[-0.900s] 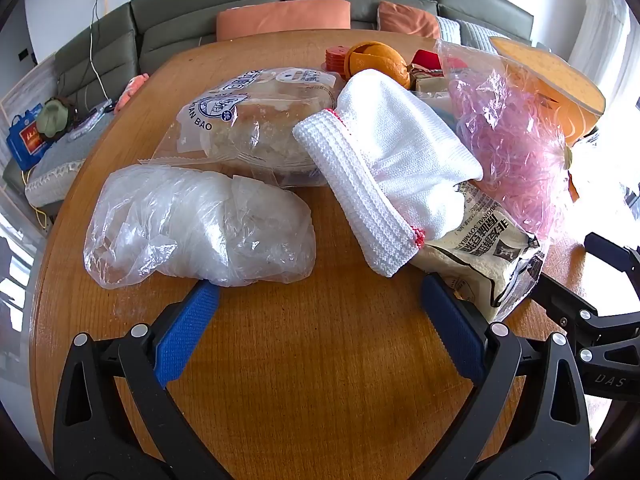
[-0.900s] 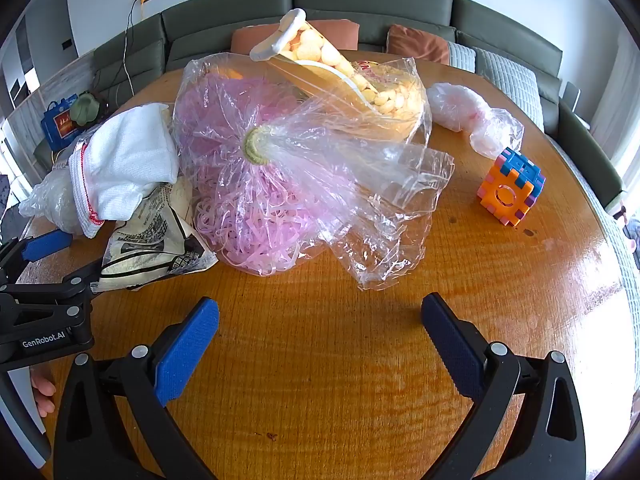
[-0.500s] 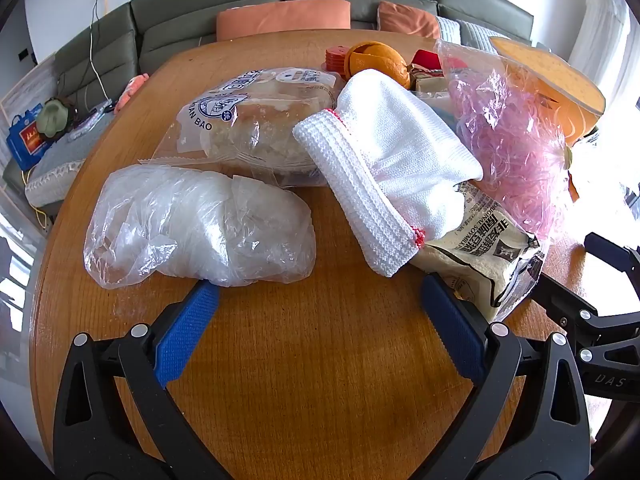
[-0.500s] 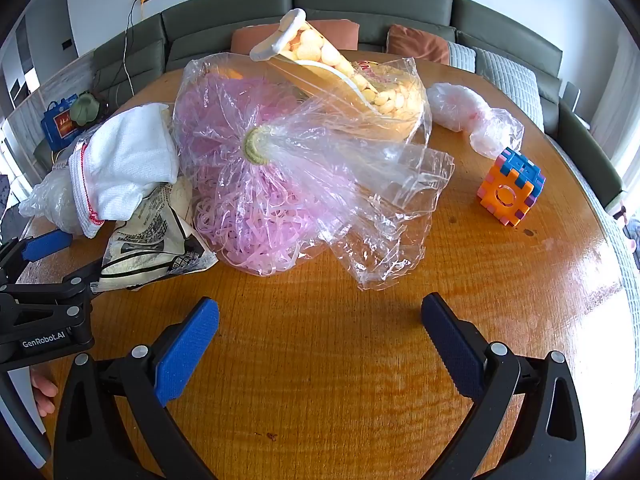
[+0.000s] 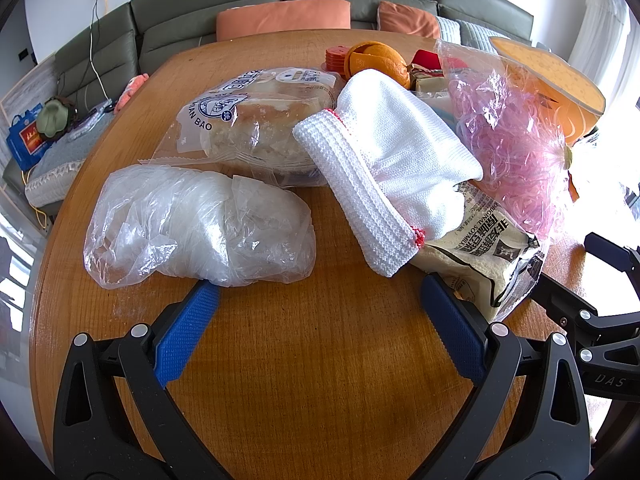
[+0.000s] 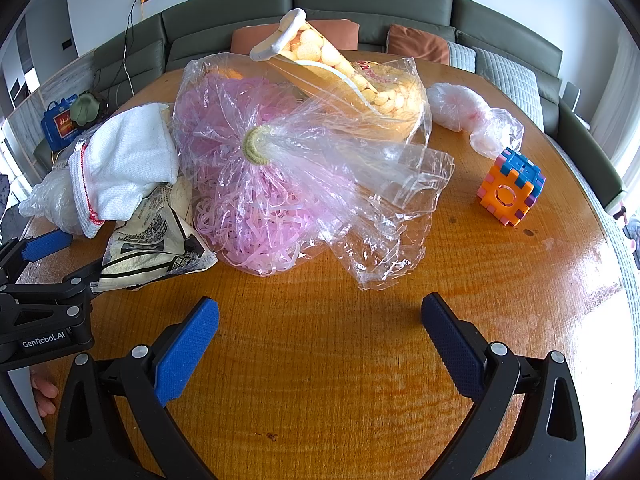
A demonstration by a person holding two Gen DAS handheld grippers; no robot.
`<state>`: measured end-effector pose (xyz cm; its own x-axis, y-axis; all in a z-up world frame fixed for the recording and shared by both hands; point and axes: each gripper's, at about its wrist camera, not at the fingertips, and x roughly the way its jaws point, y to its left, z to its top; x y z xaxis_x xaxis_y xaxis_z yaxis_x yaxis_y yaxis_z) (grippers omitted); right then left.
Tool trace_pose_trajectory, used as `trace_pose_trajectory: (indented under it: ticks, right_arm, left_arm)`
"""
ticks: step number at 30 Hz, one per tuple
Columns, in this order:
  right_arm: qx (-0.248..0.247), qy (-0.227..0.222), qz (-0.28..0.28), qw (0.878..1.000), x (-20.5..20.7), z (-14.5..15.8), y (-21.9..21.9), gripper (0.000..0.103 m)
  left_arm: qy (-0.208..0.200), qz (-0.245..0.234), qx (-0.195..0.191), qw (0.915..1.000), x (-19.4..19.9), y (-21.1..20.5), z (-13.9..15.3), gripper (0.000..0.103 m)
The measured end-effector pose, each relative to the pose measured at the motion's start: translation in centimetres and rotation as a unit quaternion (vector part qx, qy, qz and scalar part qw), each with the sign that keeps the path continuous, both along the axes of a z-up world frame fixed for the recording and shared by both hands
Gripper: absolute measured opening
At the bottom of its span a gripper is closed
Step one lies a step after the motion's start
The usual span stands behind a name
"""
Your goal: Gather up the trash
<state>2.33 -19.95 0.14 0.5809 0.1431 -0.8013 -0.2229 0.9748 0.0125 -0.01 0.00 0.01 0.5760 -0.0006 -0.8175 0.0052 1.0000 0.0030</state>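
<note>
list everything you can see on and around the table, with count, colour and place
table: one, brown wood, under everything
crumpled plastic bag: one, clear, near left
bread packet: one, clear with blue print, behind that bag
knitted cloth: one, white with red trim, centre, lying on the soy milk packet
soy milk packet: one, cream and black
bag of pink strips: one, clear, tied with a band
snack bag: one, yellow puffs, clipped, behind it
small plastic bag: one, clear, far right
puzzle cube: one, orange, blue, purple, right
orange: one, far side
sofa: one, green, orange cushions
left tool: open, empty
right tool: open, empty
</note>
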Motion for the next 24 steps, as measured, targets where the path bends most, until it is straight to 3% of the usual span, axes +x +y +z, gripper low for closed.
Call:
trace_pose_trajectory:
  ticks: [24]
  right_arm:
    - [0.0, 0.0, 0.0, 1.0, 0.01, 0.0, 0.01, 0.101]
  left_arm:
    - [0.0, 0.0, 0.0, 1.0, 0.08, 0.04, 0.0, 0.097]
